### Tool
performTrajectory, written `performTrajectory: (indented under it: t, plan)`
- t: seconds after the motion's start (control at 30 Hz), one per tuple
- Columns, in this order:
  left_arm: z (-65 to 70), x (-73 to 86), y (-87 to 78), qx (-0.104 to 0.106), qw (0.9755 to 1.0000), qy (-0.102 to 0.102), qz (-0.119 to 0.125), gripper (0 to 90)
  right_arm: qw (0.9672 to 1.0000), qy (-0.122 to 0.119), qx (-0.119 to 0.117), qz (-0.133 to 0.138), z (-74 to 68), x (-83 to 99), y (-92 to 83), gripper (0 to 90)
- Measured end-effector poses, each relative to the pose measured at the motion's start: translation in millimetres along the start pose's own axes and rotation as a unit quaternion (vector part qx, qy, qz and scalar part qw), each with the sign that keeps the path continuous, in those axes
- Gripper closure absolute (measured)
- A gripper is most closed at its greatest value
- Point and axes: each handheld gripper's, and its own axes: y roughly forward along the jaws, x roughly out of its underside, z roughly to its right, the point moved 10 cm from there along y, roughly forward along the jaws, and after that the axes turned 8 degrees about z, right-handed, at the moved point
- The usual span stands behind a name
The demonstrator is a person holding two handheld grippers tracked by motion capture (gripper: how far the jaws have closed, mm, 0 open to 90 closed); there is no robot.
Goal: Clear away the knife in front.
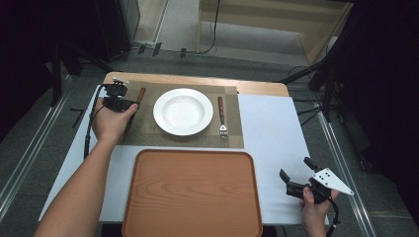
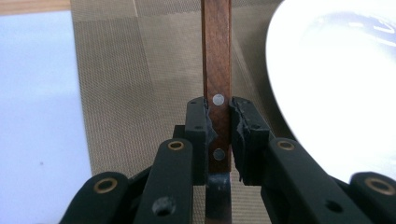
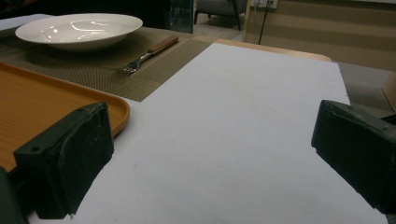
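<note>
A: Knife [image 2: 216, 70] — is the left gripper [image 1: 120, 104] actually holding it?

B: Yes. In the left gripper view the jaws are closing on the wooden handle from both sides, near the end where the blade begins, with the pads pressing on the wood by the rivets. They are standing nearly shut, only as wide as the handle.

A: Where is it lying?

B: On the mat [image 1: 148, 131], just left of the plate [image 1: 183, 111], apart from its rim. The fork [image 1: 222, 117] is lying on the plate's other side.

A: Which way is it pointing?

B: Its long axis is running away from the person, roughly parallel to the fork. The handle end is pointing at the far edge of the table; the blade is heading back toward the person, under the gripper.

A: What could be going wrong from here?

B: The grip is sitting at one end, not the middle, so I am guessing the knife may be pivoting between the pads on lifting, the free end drooping. Swinging sideways, it could be knocking the plate, which is close.

A: And the right gripper [image 1: 302, 180]?

B: Resting low over the white sheet [image 3: 243, 121], right of the tray [image 1: 192, 190], jaws standing wide apart and holding nothing.
</note>
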Motion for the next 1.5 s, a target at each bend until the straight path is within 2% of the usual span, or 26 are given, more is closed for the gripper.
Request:
performTrajectory:
  t: [0.2, 0.27, 0.37, 0.5, 0.67, 0.7, 0.8, 0.97, 1.37, 1.5]
  plan:
    - [3.8, 9.2, -7.5, 0.006, 1.0000, 0.004, -0.004, 76.7, 1.0000, 0.001, 0.001, 0.000, 0.1, 0.0, -0.2, 0.0]
    - [6.2, 11.2, -10.9, 0.014, 0.9999, 0.000, -0.002, 76.7, 1.0000, 0.000, 0.001, 0.000, 0.1, 0.0, -0.1, 0.0]
    - [12.8, 14.7, -17.1, 0.020, 0.9998, 0.008, 0.001, 76.7, 1.0000, 0.001, 0.001, 0.000, -0.1, 0.0, -0.2, 0.0]
    - [21.2, 19.7, -23.9, 0.034, 0.9994, 0.007, 0.002, 76.7, 1.0000, 0.001, 0.001, 0.000, 0.0, 0.0, -0.4, 0.0]
    - [29.8, 27.8, -31.4, 0.031, 0.9993, 0.020, 0.004, 76.6, 1.0000, 0.001, 0.001, 0.000, 0.1, 0.1, -0.5, 0.0]
    - [34.5, 30.2, -35.9, 0.037, 0.9991, 0.019, 0.006, 76.7, 1.0000, 0.000, 0.001, 0.000, 0.2, 0.1, -0.5, 0.0]
    - [40.2, 33.5, -42.1, 0.038, 0.9989, 0.026, 0.008, 76.7, 1.0000, -0.003, 0.001, 0.000, -0.1, 0.1, -0.3, 0.0]
    - [47.1, 38.2, -48.9, 0.047, 0.9985, 0.025, 0.013, 76.6, 1.0000, -0.001, 0.001, 0.001, 0.0, -0.2, -0.7, 0.0]
    - [66.1, 56.5, -64.9, 0.063, 0.9970, 0.042, 0.014, 76.7, 1.0000, -0.001, 0.001, 0.001, -0.1, -0.2, -0.9, 0.0]
    - [72.3, 65.2, -70.9, 0.070, 0.9966, 0.039, 0.015, 76.7, 1.0000, -0.001, 0.000, 0.002, 0.0, -0.4, -1.3, 0.0]
